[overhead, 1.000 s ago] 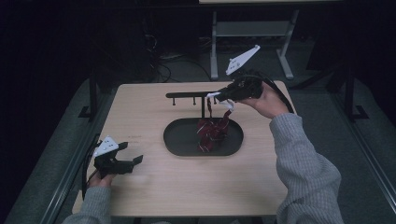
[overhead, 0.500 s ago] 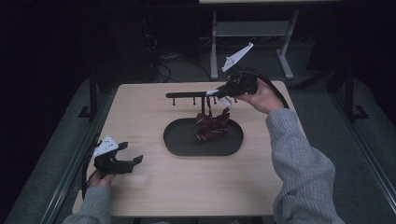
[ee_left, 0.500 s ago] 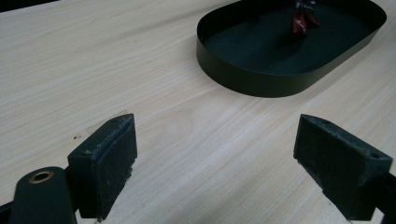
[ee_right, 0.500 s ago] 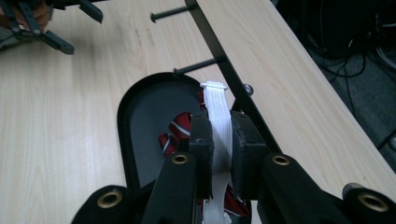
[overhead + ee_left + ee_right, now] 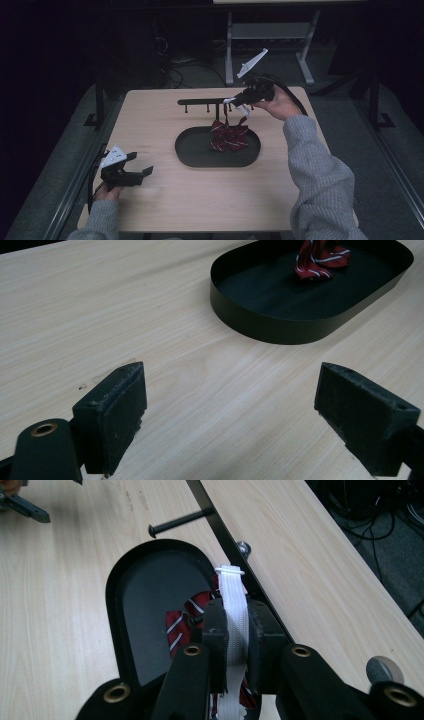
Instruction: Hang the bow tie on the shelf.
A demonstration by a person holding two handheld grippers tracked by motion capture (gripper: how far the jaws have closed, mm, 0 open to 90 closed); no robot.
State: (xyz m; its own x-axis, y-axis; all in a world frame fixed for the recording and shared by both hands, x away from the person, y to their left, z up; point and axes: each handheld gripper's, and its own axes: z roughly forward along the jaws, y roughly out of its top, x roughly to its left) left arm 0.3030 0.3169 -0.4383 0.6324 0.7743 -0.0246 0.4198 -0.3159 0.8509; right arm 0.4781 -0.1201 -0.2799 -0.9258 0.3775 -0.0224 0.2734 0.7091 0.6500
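Observation:
A red striped bow tie (image 5: 227, 137) hangs partly over a black oval tray (image 5: 190, 155) at the table's middle. Its white strap (image 5: 234, 605) is pinched between the jaws of my right gripper (image 5: 235, 612), which is shut on it. In the high view the right gripper (image 5: 235, 100) is held up at a black peg rack (image 5: 205, 102) just behind the tray. The strap's end lies against the rack bar (image 5: 215, 520). My left gripper (image 5: 142, 167) rests open at the front left of the table, with nothing between its jaws (image 5: 230, 405).
The wooden table (image 5: 165, 210) has bare room in front of and left of the tray (image 5: 260, 320). A rack peg (image 5: 177, 522) sticks out over the tray's end. Beyond the table's far edge stands a metal frame (image 5: 270, 30) on a dark floor.
My right gripper has shifted slightly up and along the rack, carrying the strap, and the bow tie has swung a little under it. The left gripper has stayed still.

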